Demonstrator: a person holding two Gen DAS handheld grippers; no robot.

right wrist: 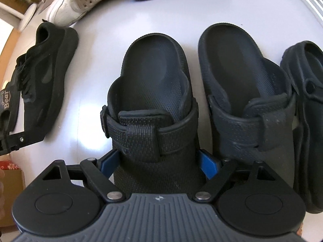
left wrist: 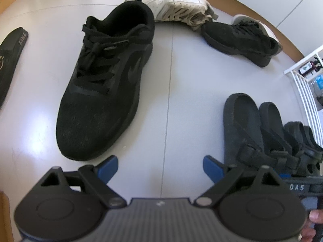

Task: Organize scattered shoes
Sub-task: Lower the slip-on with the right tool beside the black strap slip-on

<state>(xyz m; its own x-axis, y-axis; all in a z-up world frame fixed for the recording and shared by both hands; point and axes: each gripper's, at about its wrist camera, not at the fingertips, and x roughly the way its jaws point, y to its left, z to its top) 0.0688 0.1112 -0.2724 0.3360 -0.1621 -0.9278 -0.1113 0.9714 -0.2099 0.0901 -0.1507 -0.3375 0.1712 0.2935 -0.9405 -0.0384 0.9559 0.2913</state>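
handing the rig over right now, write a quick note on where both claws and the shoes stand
Right claw: around the toe end of a black strap slide, blue pads at its sides; whether it grips is unclear.
Left claw: open, empty, low over the floor.
Done: that slide sits beside its mate, with a black clog next to them.
Left: big black sneaker, smaller black sneaker, white sneaker and a black sandal remain scattered.

A home, it seems — worn everyday footwear lies scattered on a glossy pale floor (left wrist: 177, 84): ahead of the left gripper a black sneaker (left wrist: 105, 84) and a scuffed white sneaker (left wrist: 173, 2), to its right a white wire rack (left wrist: 302, 92) with small household items — and wood-toned edging (left wrist: 252, 10) beyond.
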